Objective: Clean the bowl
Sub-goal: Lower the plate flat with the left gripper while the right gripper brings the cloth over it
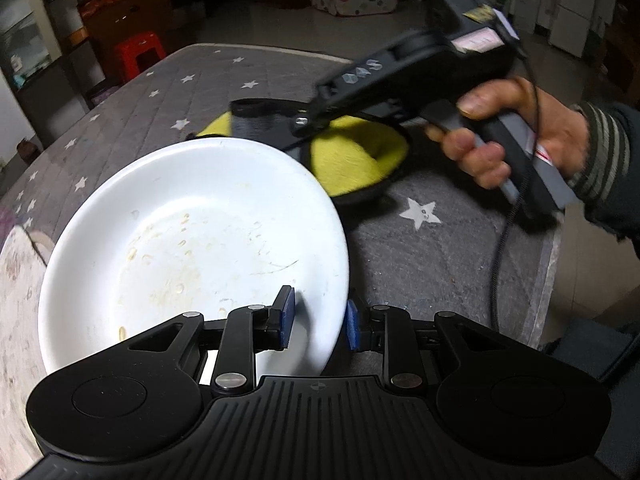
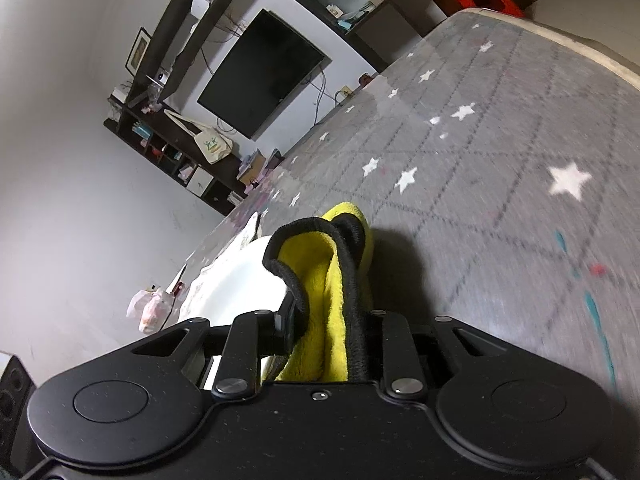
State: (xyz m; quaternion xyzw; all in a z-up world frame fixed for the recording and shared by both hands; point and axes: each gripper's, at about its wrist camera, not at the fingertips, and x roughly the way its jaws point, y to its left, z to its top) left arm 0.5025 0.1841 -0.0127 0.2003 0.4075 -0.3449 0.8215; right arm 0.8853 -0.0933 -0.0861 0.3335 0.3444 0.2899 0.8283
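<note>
Left wrist view looks down close over the white bowl [image 1: 192, 240], facing the yellow cloth [image 1: 352, 160]. Right wrist view, rolled sideways, peers along that cloth [image 2: 320, 300]; both share bowl [image 2: 248, 280], cloth and starred cover [image 1: 420, 248].

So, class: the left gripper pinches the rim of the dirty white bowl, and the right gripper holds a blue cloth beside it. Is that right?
Not quite. The cloth in the right gripper is yellow with black edging, as the right wrist view shows. The left gripper does pinch the dirty white bowl at its rim.
</note>
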